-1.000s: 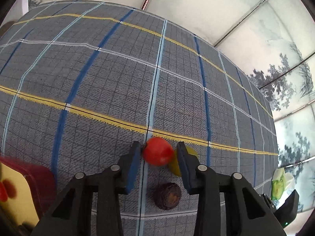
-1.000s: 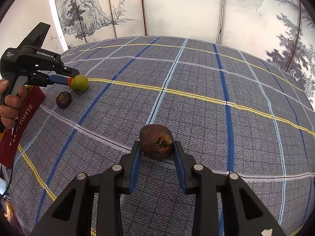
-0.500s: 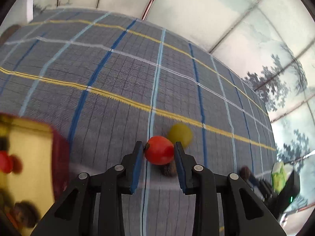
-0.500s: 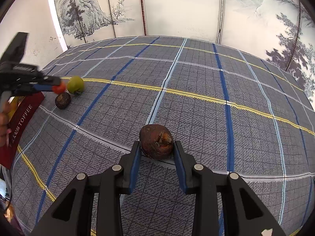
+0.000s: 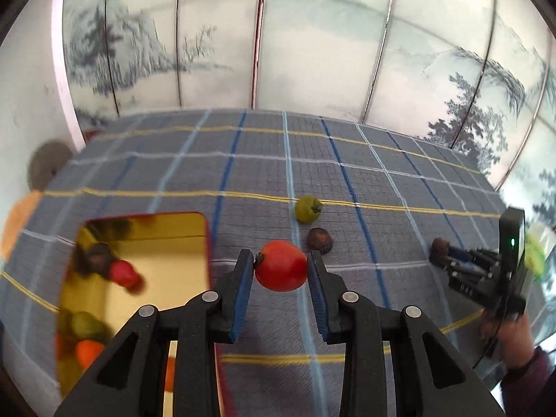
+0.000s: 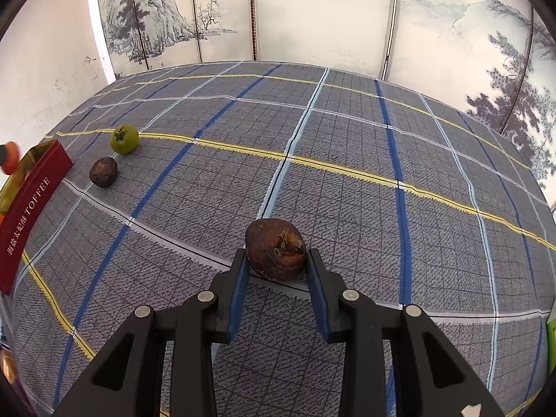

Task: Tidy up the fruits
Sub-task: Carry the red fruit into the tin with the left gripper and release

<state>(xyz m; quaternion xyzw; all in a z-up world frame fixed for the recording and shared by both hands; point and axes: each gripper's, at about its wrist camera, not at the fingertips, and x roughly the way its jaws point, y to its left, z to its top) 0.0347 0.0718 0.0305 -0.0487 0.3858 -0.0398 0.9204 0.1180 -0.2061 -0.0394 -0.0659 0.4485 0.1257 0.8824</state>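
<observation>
My left gripper (image 5: 280,271) is shut on a red tomato-like fruit (image 5: 281,270) and holds it in the air, just right of the open red tin (image 5: 205,222) with a gold inside that holds several fruits. My right gripper (image 6: 276,260) is shut on a brown fruit (image 6: 275,253) low over the checked cloth; it also shows at the right of the left wrist view (image 5: 438,247). A green fruit (image 6: 124,139) and a small dark brown fruit (image 6: 103,172) lie on the cloth near the tin (image 6: 31,201); both also show in the left wrist view, green (image 5: 307,208) and brown (image 5: 319,239).
The table is covered by a grey checked cloth (image 6: 347,139) with blue, white and yellow lines. A painted folding screen (image 6: 312,17) stands behind it. A green package (image 5: 535,253) sits at the far right edge.
My left gripper has lifted the red fruit off the cloth and swung left toward the tin, now fully in view. My right gripper still holds the brown fruit in the same place.
</observation>
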